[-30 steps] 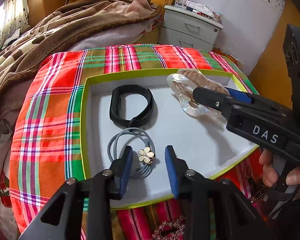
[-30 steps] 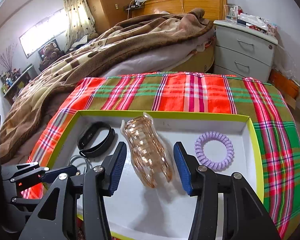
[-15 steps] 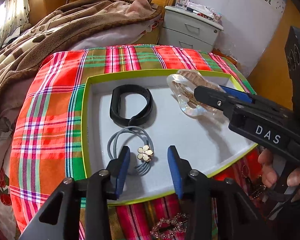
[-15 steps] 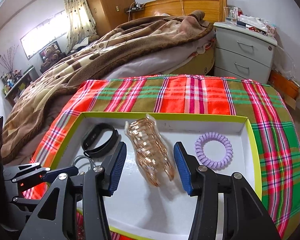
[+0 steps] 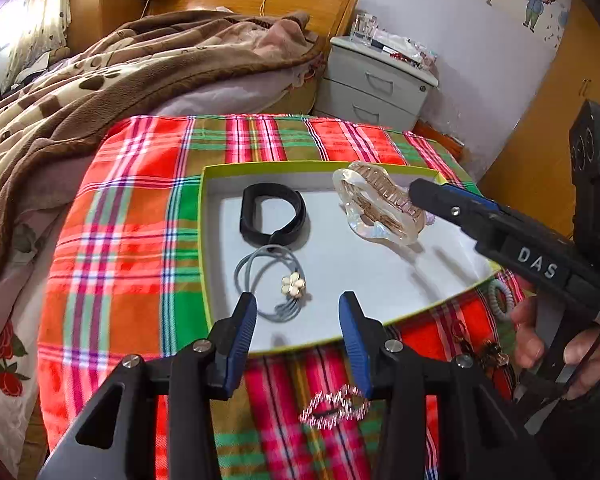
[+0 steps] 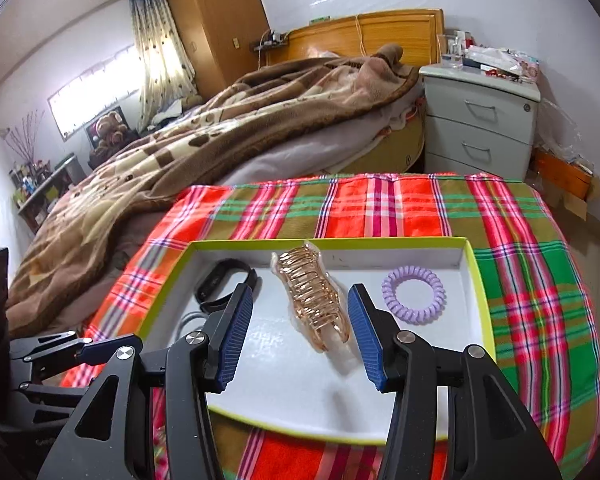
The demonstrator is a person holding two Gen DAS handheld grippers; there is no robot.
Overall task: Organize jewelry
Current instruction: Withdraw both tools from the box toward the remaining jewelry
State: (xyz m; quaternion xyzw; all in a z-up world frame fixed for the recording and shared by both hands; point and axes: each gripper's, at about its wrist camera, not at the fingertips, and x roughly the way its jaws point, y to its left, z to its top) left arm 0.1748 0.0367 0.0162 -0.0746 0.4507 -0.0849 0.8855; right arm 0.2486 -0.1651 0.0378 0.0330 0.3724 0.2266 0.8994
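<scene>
A white tray with a lime-green rim [image 5: 204, 240] lies on a plaid cloth. In it are a black band [image 5: 246, 216], a grey hair tie with a cream flower [image 5: 292, 285], a clear rose-gold hair claw [image 5: 380, 216] and a purple spiral hair tie [image 6: 414, 316]. My left gripper [image 5: 297, 304] hovers over the tray's near edge. Its jaws are opening with nothing between them, and the flower tie lies on the tray floor below. My right gripper [image 6: 300, 300] stands open above the hair claw [image 6: 312, 300], not touching it.
On the cloth in front of the tray lie a rhinestone lips-shaped clip [image 5: 334, 406], a grey spiral tie [image 5: 500, 300] and small trinkets [image 5: 480, 352]. A person's hand [image 5: 540, 340] holds the right gripper. Behind are a bed with a brown blanket [image 6: 220, 140] and a grey nightstand [image 6: 480, 120].
Both grippers have drawn back and risen from the tray. The left jaws have widened away from the flower hair tie, which stays in the tray. The lips clip has come into view.
</scene>
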